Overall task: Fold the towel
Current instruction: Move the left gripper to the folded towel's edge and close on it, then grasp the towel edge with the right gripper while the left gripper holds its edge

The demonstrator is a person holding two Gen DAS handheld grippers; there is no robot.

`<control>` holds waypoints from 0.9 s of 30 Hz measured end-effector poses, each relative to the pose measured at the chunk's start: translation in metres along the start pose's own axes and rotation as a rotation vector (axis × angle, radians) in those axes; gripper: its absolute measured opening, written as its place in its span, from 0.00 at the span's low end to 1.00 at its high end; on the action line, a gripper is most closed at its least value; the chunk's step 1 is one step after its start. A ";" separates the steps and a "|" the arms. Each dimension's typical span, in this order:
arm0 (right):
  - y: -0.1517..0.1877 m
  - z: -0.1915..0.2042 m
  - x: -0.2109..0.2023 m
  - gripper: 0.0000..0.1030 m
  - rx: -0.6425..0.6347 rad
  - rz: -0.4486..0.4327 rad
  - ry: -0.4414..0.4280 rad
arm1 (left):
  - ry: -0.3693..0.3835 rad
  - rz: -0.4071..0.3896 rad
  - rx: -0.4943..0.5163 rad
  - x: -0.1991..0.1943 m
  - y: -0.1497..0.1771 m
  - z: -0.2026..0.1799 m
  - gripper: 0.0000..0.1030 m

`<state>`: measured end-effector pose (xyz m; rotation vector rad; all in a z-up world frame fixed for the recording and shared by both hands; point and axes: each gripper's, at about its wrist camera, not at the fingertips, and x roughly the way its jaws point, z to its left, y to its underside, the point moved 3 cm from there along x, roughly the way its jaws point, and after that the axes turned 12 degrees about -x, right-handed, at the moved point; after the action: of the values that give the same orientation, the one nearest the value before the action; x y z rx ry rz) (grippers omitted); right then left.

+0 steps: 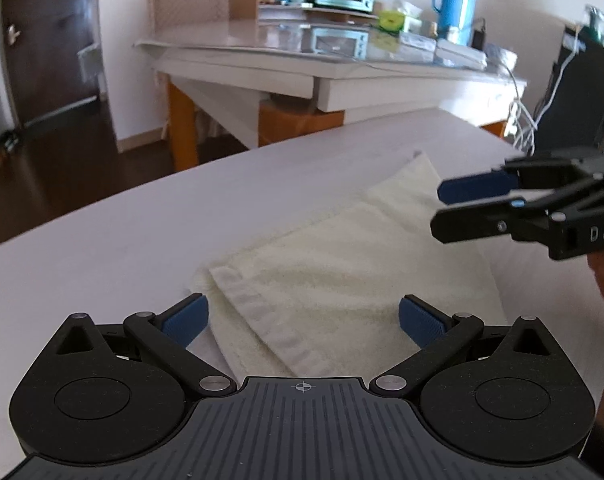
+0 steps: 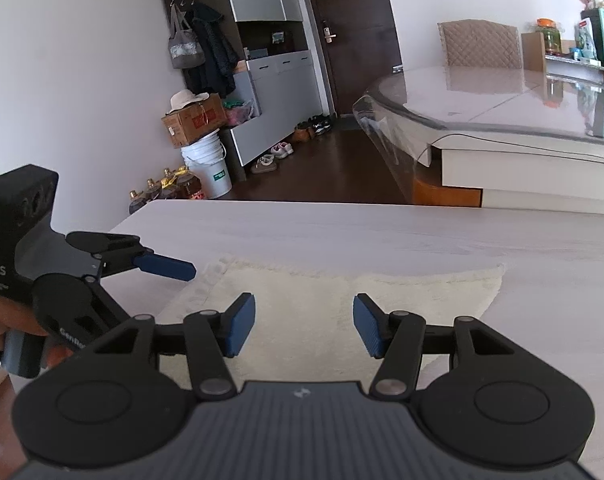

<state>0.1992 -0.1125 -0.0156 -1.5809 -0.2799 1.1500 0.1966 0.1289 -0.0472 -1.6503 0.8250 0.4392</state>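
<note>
A cream towel (image 1: 342,264), already doubled over, lies flat on the pale bench (image 1: 101,240), with the left tongs (image 1: 302,320) and right tongs (image 2: 304,324) both spread apart and empty above it. The next fold would likely go best if each pinches a near corner through both layers, lifting evenly.

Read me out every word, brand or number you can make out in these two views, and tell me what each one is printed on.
"DAS": white letters on the side of the left gripper, with smaller lines beneath too small to read.
"DAS", cut off at the frame edge: on the body of the right gripper.
"Gen", the rest hidden: lower on the left gripper's body.
Red print on the cardboard box: too blurred to read.
Green label on the white bucket: too small to read.
</note>
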 end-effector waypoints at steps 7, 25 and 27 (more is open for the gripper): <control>0.008 -0.003 0.002 0.57 0.013 0.017 0.008 | 0.012 0.015 -0.015 0.005 0.000 -0.004 0.98; 0.010 -0.006 -0.007 0.62 0.056 -0.015 0.000 | -0.044 -0.086 0.040 -0.009 0.002 -0.014 0.11; 0.006 -0.005 -0.009 0.62 0.058 -0.025 -0.016 | -0.036 -0.119 0.104 -0.015 0.005 -0.023 0.11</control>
<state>0.1960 -0.1239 -0.0162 -1.5138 -0.2742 1.1423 0.1801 0.1105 -0.0346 -1.5810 0.7077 0.3366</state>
